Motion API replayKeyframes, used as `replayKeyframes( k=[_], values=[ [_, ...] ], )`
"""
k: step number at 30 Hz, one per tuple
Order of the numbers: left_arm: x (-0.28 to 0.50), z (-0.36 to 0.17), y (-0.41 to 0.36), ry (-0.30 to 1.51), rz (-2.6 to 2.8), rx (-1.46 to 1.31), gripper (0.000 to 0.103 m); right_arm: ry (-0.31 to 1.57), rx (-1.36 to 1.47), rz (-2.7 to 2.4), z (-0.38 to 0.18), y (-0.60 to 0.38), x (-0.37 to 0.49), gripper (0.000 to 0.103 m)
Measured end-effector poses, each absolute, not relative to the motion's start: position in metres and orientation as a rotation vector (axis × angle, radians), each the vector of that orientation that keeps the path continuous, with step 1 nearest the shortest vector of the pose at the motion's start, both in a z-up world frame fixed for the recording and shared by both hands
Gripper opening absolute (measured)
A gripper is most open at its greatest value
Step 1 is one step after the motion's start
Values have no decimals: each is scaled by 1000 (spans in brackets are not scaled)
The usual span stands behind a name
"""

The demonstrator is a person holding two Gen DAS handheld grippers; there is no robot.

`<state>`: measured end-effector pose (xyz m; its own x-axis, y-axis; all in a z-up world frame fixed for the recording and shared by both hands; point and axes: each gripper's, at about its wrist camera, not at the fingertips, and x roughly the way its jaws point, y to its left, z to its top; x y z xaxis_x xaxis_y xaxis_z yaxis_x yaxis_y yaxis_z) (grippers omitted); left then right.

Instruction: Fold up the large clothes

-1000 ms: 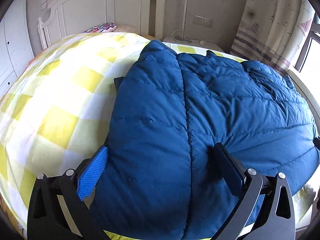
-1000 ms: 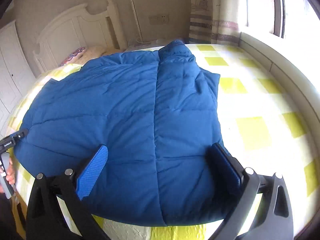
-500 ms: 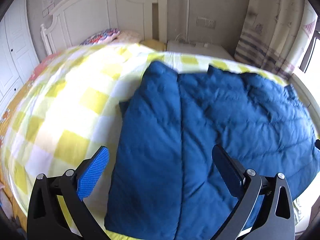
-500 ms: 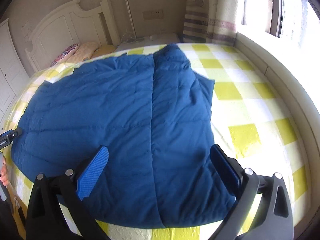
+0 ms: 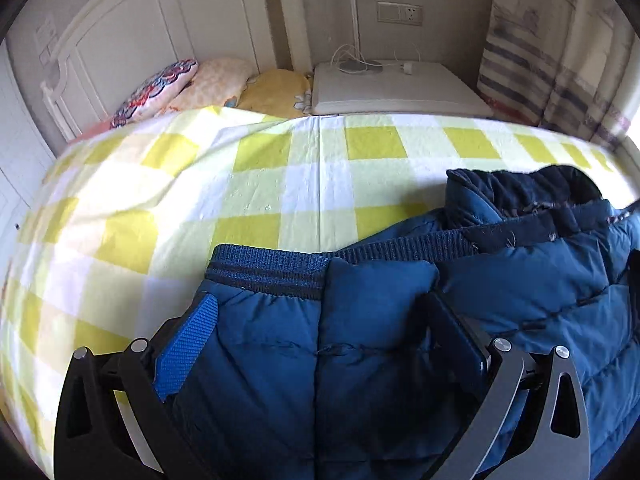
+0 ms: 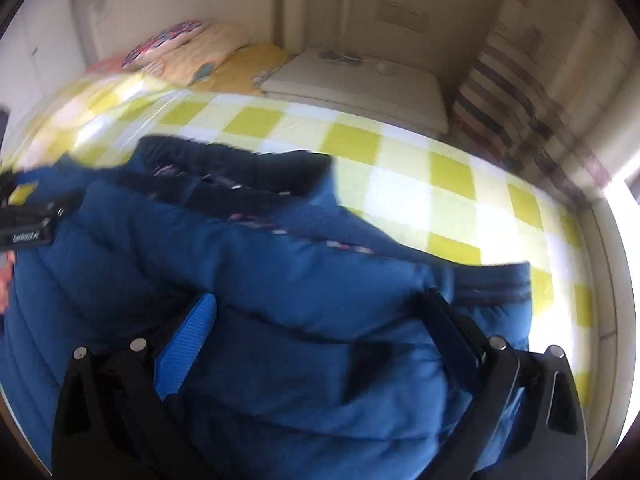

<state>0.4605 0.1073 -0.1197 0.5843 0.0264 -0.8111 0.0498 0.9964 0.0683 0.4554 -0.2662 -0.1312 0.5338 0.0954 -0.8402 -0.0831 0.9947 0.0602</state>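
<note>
The blue down jacket point(image 5: 380, 360) fills the lower right of the left wrist view, lying on the yellow-checked bed point(image 5: 256, 184), its ribbed hem point(image 5: 272, 268) brought up toward the collar; the left gripper point(image 5: 320, 344) and right gripper point(image 6: 320, 340) each have jaws spread wide around padded fabric, probably carrying the fold over

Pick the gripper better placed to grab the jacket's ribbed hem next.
Left, probably. The ribbed hem lies centred just ahead of the left gripper, jaws open. The right gripper has the hem off past its right finger, in a blurred view.
</note>
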Motion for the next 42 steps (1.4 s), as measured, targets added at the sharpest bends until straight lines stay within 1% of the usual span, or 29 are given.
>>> replayKeyframes(
  k=[2,3,6,14,18,20,22,24,28,32,36,39,42],
  values=[
    [461,-125,118,957,-47,0,99,979,165,164,-144,-300,454,98],
    [462,-128,117,964,-51,-18,99,961,172,170,-146,-302,450,97],
    [464,-132,111,965,-29,9,99,938,65,115,-150,-286,450,97],
    [468,-132,108,969,-14,34,99,933,112,139,-152,-294,452,98],
    [467,-131,108,972,-9,42,99,971,82,81,-139,-291,434,98],
    [467,-131,109,973,-7,46,99,913,144,116,-118,-292,396,98],
    [467,-131,109,973,-7,45,99,845,186,173,-101,-294,341,101],
    [466,-131,109,972,-6,50,99,798,194,156,-94,-296,283,100],
    [466,-131,110,973,-11,43,99,793,310,157,-104,-309,176,100],
    [466,-131,110,971,-9,46,99,882,427,151,-135,-312,124,100],
    [466,-129,110,965,-9,44,99,890,523,126,-154,-317,124,100],
    [466,-130,110,965,-8,46,99,861,556,129,-162,-316,153,101],
    [465,-129,110,962,-7,52,99,839,587,120,-162,-315,202,101]
  ],
)
